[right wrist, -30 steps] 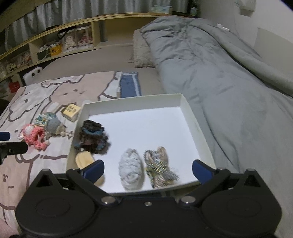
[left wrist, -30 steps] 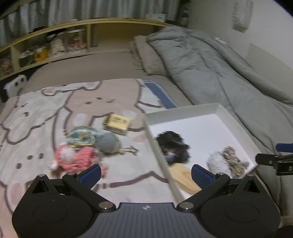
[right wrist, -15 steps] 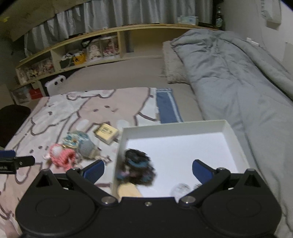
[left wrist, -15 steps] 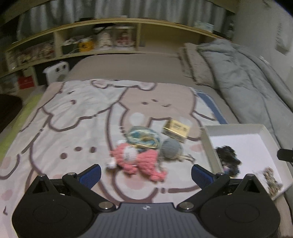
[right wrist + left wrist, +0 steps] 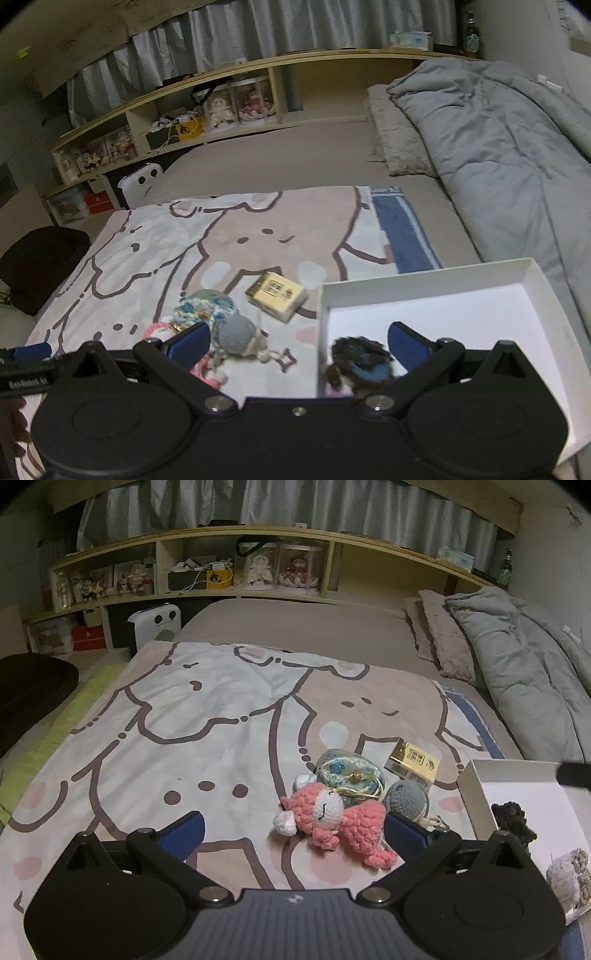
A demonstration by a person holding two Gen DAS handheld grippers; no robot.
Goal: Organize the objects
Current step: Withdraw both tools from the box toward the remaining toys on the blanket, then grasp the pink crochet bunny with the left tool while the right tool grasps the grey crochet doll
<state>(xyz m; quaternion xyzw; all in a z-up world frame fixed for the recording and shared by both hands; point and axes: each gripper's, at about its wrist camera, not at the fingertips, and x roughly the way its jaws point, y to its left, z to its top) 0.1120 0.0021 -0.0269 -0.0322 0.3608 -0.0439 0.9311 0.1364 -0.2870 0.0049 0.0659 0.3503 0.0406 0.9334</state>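
Pink crochet yarn makes up the small stuffed animal lying on the cartoon-print blanket that covers the bed, and it sits between the blue pads of the left hand-held gripper, whose jaws are spread wide and touch nothing. At its 1 o'clock, touching it, lies a round blue-and-gold embroidered pouch, and at its 3 o'clock a grey crochet ball with a cord tail rests against it. A gold-and-cream small box lies just beyond the ball, at about 12 o'clock from it, apart from the pouch. At 3 o'clock from this cluster a white shallow tray rests on the bed; a dark fuzzy toy lies in its near left corner, and a pale speckled bundle lies nearer the camera along the tray's front edge. In the right wrist view the right hand-held gripper is likewise spread and empty, hanging above the tray's left wall, with the dark toy, blurred, just inside its right pad. A grey duvet is heaped at 2 o'clock, and a wooden shelf with boxed dolls runs across 12 o'clock.
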